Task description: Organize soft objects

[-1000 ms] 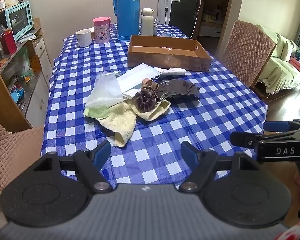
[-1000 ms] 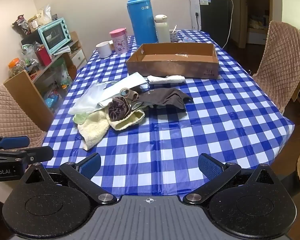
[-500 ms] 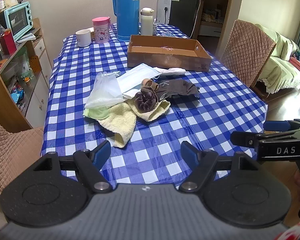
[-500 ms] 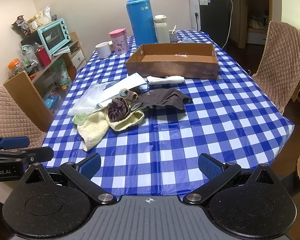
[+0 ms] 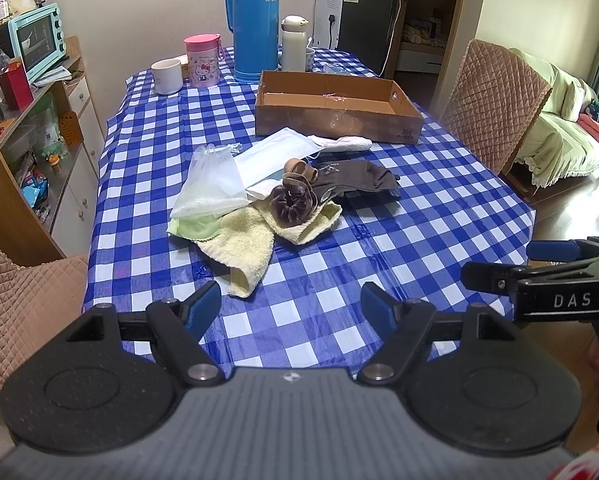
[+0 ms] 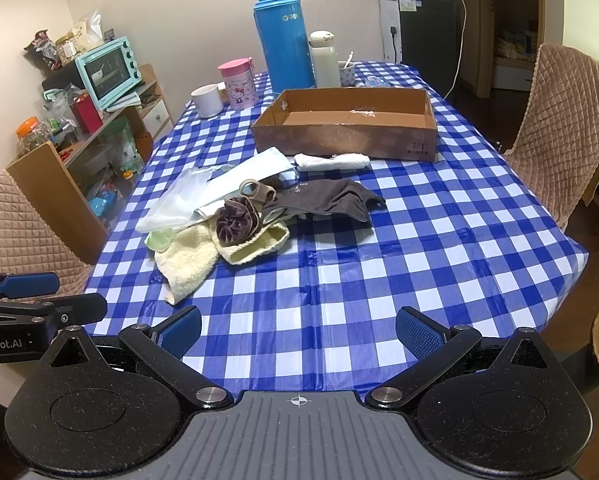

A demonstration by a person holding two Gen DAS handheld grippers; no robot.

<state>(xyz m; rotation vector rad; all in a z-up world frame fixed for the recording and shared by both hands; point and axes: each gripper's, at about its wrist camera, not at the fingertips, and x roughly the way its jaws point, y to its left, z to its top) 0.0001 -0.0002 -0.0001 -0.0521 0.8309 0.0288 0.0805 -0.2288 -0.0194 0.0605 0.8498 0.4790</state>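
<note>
Both tools hang at the near edge of the counter [image 5: 439, 208], which wears a blue-and-white checked cloth. The left tool [image 5: 291, 304] has its blue pads spread wide with nothing between them, and the right tool [image 6: 297, 328] is equally agape and empty.

The soft things lie heaped at mid-counter, well apart from either tool: a pale yellow towel [image 5: 243, 248] nearest, a brown velvet scrunchie [image 5: 293, 204] resting on a second yellow cloth [image 6: 259, 246], a dark grey sock [image 5: 359, 178] spreading to the right, a tan hair loop [image 5: 299, 170] just behind the scrunchie, a translucent mesh pouch [image 5: 211, 186] and a pale blue face mask [image 5: 275, 152] to the left, and a white rolled cloth [image 6: 331, 160] touching the front wall of the cardboard box [image 5: 339, 120].

The box stands open beyond the heap. Behind it crowd a tall blue thermos [image 5: 257, 24], a white flask [image 5: 293, 44], a pink lidded cup [image 5: 203, 60] and a white mug [image 5: 167, 76].

The left wrist view takes in the right tool side-on at its right margin, with a sofa [image 5: 559, 132] beyond a quilted chair [image 5: 495, 96]. The right wrist view instead catches the left tool at its left margin, and looks into the box's bare floor.
</note>
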